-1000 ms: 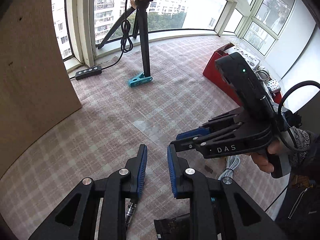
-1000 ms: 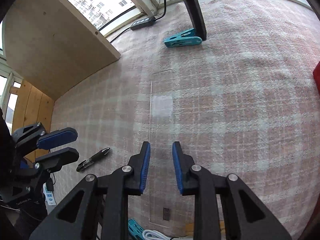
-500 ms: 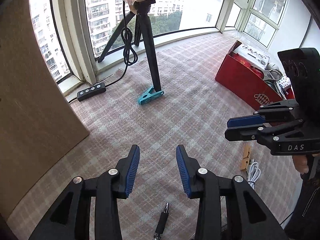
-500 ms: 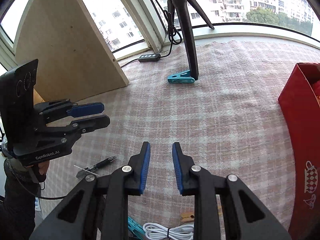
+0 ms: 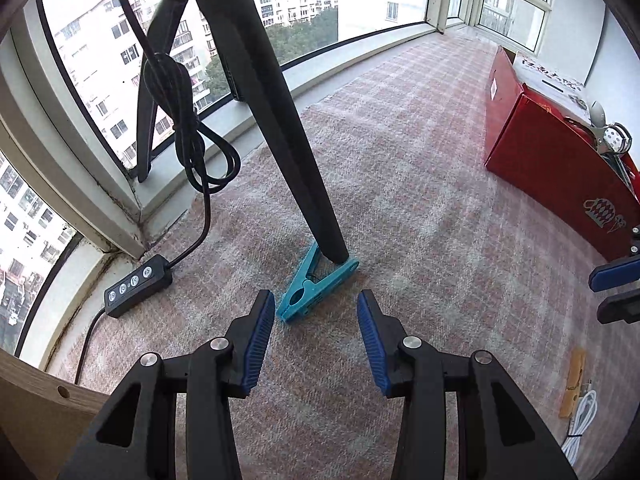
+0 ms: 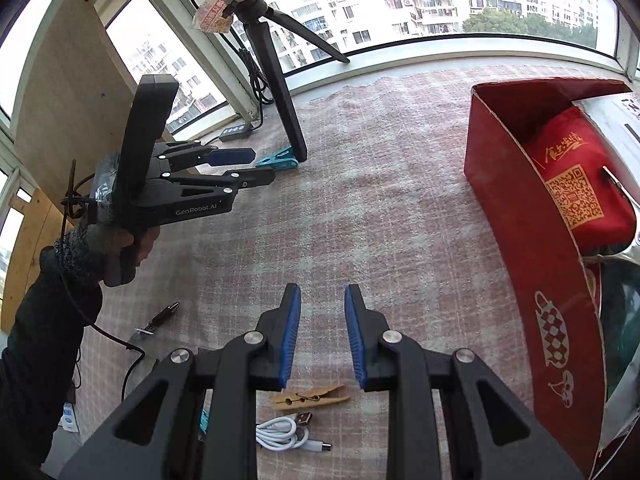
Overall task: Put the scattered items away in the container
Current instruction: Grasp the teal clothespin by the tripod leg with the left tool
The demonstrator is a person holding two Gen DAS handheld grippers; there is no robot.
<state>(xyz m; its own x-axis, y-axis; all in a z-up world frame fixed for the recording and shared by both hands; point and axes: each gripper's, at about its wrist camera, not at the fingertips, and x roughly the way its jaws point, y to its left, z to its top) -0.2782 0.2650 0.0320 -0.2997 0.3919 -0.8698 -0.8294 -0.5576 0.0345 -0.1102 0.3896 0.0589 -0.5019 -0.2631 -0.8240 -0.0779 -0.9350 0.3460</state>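
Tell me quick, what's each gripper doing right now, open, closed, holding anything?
Left gripper: open, empty, near the teal clip.
Right gripper: open, empty.

A: What's cut off at the right edge of the left view?
B: The right gripper (image 5: 616, 292), only its fingertips showing.
A: And the teal clip (image 5: 316, 288)?
B: A tripod leg (image 5: 280, 120) covers part of it.

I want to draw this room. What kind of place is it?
Probably a glassed-in balcony high up in a flat. Curved windows look out on tall apartment blocks, a checked rug covers the floor, and a black tripod stands by the sill.
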